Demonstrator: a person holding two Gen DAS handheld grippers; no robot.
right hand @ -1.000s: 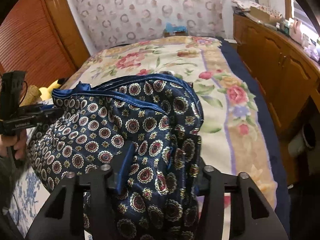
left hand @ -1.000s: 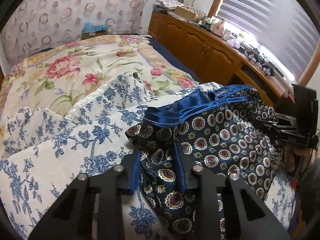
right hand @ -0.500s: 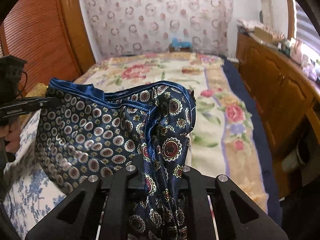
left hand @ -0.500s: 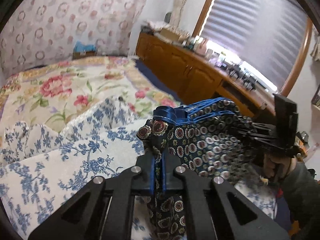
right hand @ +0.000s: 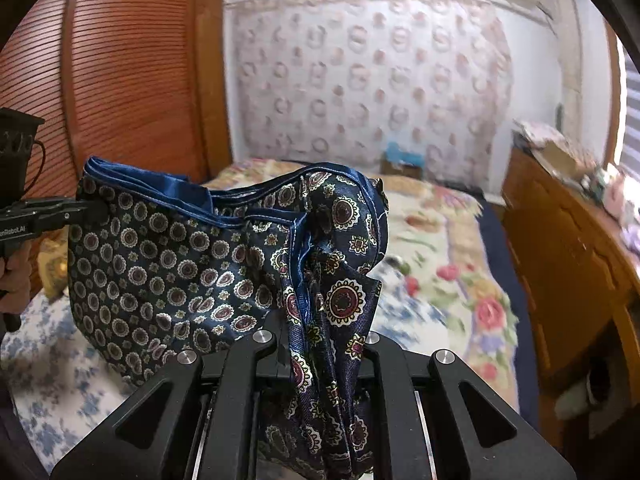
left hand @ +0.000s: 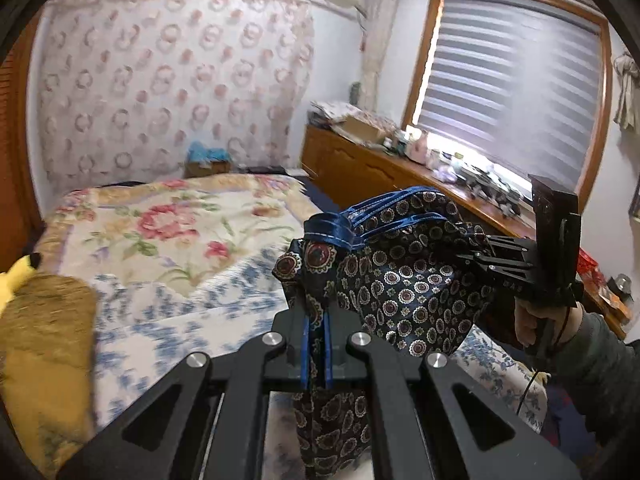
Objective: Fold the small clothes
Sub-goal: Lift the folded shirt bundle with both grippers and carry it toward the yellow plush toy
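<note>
A small navy garment [left hand: 404, 288] with round medallion print and a blue satin waistband hangs in the air above the bed, stretched between both grippers. My left gripper [left hand: 318, 332] is shut on one end of its waistband; the cloth bunches between the fingers and drapes below them. My right gripper [right hand: 324, 340] is shut on the other end, where the fabric [right hand: 168, 264] folds thickly. In the left wrist view the right gripper [left hand: 476, 258] reaches in from the right, held by a hand [left hand: 528, 320]. In the right wrist view the left gripper [right hand: 86, 210] comes in from the left.
Below lies a bed with a floral blanket [left hand: 168, 224] and a blue-and-white flowered cloth [left hand: 188, 320] nearer me. A yellow plush and tan cushion [left hand: 44, 320] sit at the left. A wooden cabinet [right hand: 568, 256] with clutter runs along the right under a window; a slatted wooden door [right hand: 120, 80] stands left.
Both grippers closed on the garment's waistband ends and rose, lifting it off the flowered cloth. The garment now hangs between them above the bed.
</note>
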